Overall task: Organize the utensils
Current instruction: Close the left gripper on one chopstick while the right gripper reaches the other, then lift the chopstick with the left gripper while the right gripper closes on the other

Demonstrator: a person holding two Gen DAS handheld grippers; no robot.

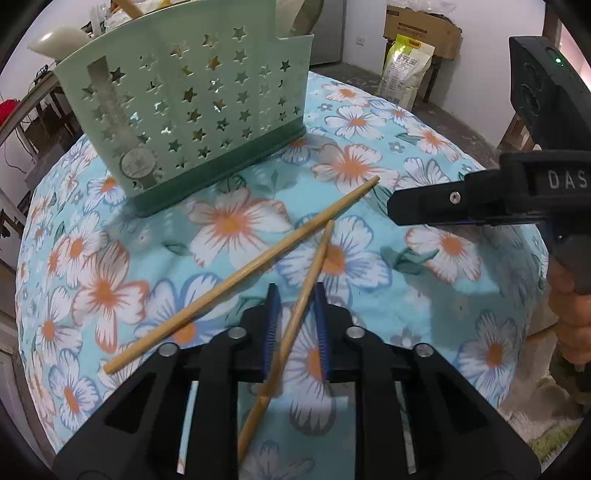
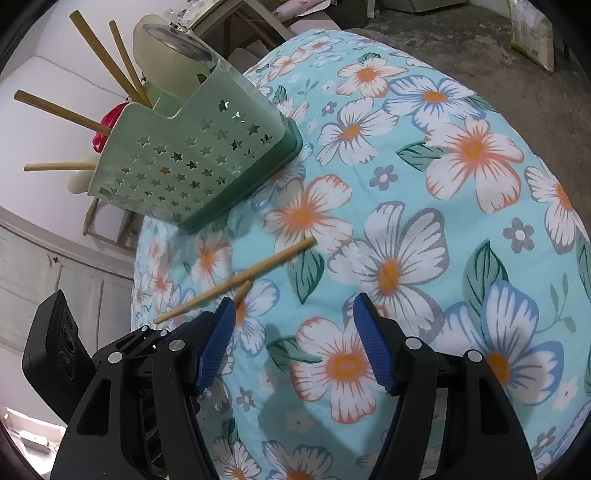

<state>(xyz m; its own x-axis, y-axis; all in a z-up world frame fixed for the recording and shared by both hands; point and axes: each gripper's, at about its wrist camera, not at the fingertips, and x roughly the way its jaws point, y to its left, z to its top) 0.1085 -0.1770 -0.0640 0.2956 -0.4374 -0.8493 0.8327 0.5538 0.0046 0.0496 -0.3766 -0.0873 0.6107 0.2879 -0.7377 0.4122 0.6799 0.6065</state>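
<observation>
the left tongs are clenched on one chopstick, likely to lift it into the green holder on the flowered worktop; a second chopstick lies loose. only the right view shows the released right tongs idle, and chopsticks already in the holder.

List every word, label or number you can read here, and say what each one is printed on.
"DAS": raised letters on the black body of the right gripper, cut off at the picture's edge.
Yellow-green bag on the floor: printed characters, too small to read.
Cardboard box: a line of print, too blurred to read.
Nothing else carries text.
</observation>
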